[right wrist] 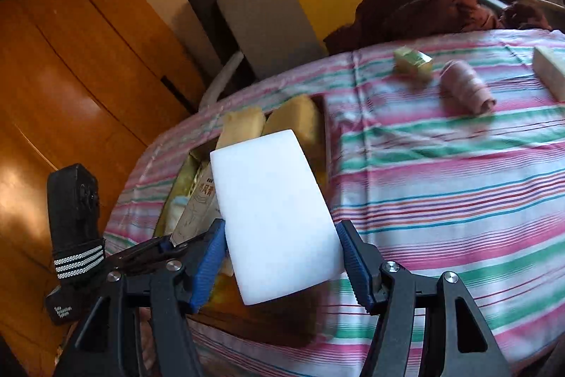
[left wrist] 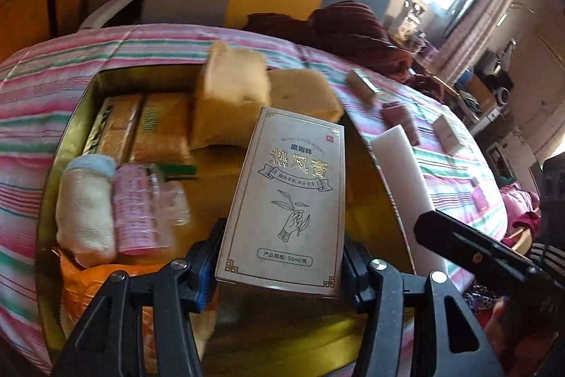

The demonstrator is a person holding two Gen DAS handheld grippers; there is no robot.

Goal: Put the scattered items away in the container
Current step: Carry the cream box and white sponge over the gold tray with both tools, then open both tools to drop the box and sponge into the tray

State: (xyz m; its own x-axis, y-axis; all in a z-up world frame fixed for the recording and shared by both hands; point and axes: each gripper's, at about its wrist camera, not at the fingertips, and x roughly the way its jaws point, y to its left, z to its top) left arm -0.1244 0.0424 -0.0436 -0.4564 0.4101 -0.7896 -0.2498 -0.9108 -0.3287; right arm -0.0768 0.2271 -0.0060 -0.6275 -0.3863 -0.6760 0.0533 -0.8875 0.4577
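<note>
The left gripper (left wrist: 279, 265) had its ribbed blue fingers clamped on a flat cardboard box (left wrist: 287, 196), matte grey-beige with gold line printing, held upright over the open gold metal tin (left wrist: 53, 172). Inside the tin lay rolled cloth bundles (left wrist: 86, 218), cream and pink, flat yellow packets (left wrist: 141, 129) and soft tan sponge-like blocks (left wrist: 231, 98). The right gripper (right wrist: 280, 265) had its fingers clamped on a smooth white rectangular foam block (right wrist: 275, 211), held above the tin's edge. On the striped pink, green and white bedspread (right wrist: 441, 200) well apart from the tin lay a small gold box (right wrist: 413, 60), a mauve rolled cloth (right wrist: 466, 90) and a pale box (right wrist: 551, 69)
</note>
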